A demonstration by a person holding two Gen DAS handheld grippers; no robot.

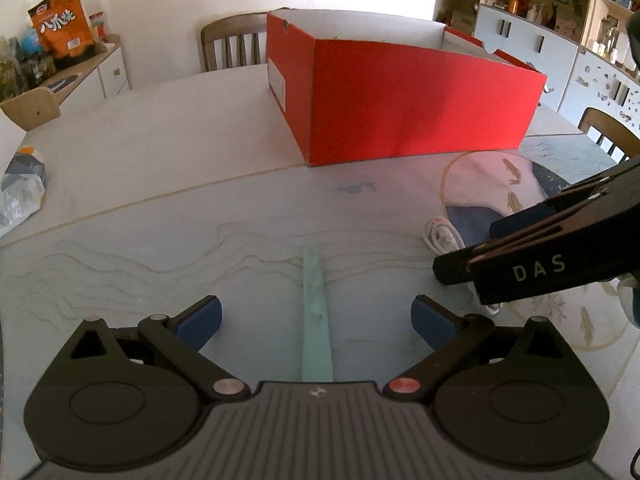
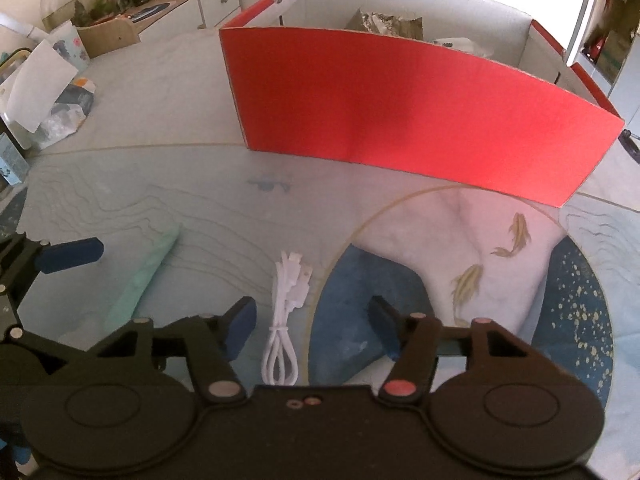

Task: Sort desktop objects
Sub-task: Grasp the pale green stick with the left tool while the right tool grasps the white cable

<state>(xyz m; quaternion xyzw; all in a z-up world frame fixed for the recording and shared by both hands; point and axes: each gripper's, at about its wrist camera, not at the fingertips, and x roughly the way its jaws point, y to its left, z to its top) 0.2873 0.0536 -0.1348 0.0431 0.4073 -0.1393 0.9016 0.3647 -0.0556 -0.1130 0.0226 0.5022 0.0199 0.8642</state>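
A long mint-green bar lies on the patterned mat, running between the open blue-padded fingers of my left gripper; it also shows in the right wrist view. A coiled white cable lies between the open fingers of my right gripper, apart from both pads; part of it shows in the left wrist view. The right gripper reaches in from the right there. A red cardboard box stands open behind, with crumpled items inside.
A patterned mat with fish and a blue patch covers the table. A plastic bag and papers lie at the left. Chairs stand behind the table; a sideboard and shelves line the walls.
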